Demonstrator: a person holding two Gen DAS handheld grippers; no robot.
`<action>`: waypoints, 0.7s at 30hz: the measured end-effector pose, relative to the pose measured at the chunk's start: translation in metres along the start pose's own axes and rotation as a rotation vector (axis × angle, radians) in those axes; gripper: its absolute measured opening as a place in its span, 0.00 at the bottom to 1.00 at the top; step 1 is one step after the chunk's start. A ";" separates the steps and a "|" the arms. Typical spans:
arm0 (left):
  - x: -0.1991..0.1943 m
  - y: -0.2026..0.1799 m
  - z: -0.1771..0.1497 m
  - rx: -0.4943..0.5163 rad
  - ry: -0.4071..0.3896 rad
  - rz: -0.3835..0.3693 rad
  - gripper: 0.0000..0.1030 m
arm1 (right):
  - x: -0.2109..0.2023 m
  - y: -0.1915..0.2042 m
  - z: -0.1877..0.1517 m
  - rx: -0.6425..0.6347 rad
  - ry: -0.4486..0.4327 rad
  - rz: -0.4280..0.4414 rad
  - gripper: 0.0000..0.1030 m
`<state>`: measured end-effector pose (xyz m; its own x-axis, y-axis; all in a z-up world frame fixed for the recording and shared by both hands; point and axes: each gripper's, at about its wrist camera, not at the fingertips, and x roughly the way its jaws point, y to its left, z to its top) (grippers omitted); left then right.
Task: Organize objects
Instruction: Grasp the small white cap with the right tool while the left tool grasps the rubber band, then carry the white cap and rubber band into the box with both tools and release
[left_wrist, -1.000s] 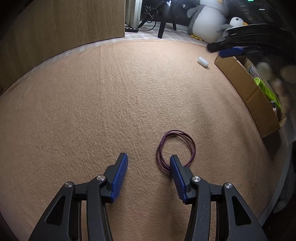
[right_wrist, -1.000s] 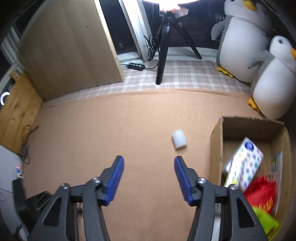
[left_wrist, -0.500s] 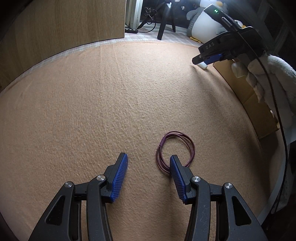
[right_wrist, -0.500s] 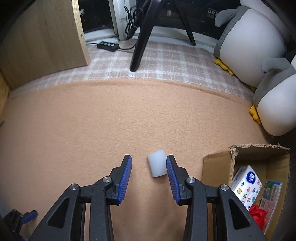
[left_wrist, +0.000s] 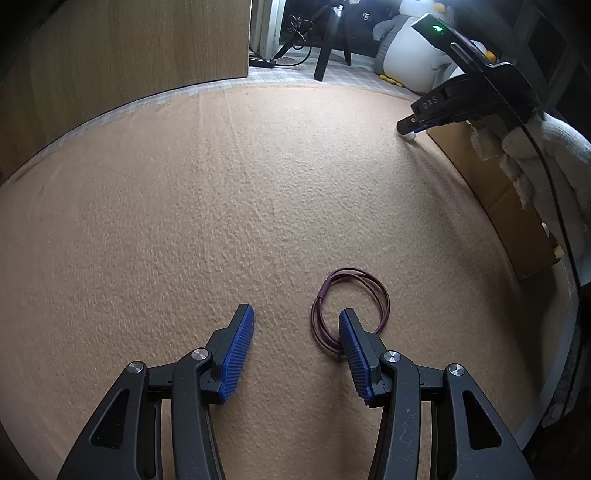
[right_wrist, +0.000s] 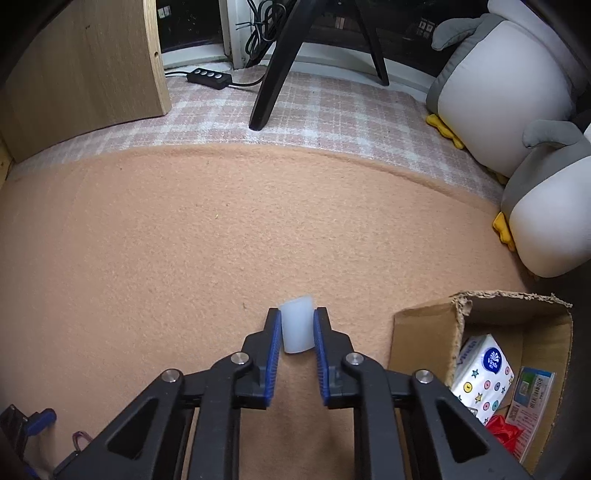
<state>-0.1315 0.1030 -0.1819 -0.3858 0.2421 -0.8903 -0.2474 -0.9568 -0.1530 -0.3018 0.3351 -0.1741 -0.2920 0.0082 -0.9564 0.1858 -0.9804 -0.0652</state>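
Since the earlier frames the right gripper (right_wrist: 295, 328) has advanced over the tan blanket (right_wrist: 184, 240), and its jaws, formerly spread, now pinch the small white cup (right_wrist: 296, 326) between the blue pads. The cup lies on its side on the blanket, near the open cardboard box (right_wrist: 417, 332), which holds a tissue pack (right_wrist: 484, 373). The left gripper (left_wrist: 295, 332) has not moved: its jaws remain spread above the blanket, the right finger (left_wrist: 354, 350) overlapping a coiled purple cord (left_wrist: 351, 299). Two plush penguins (right_wrist: 498, 96) sit beyond the blanket's edge.
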 end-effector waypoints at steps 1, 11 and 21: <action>0.000 0.000 0.000 -0.002 0.000 0.001 0.50 | -0.002 0.000 -0.001 -0.001 -0.007 -0.001 0.12; 0.003 0.003 0.007 0.005 -0.017 0.035 0.32 | -0.032 0.002 -0.030 0.019 -0.070 0.098 0.10; 0.002 0.018 0.006 -0.059 -0.026 0.007 0.03 | -0.065 0.033 -0.107 -0.021 -0.114 0.229 0.10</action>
<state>-0.1423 0.0875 -0.1834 -0.4101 0.2390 -0.8802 -0.1925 -0.9660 -0.1726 -0.1763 0.3229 -0.1443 -0.3440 -0.2373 -0.9085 0.2783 -0.9498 0.1427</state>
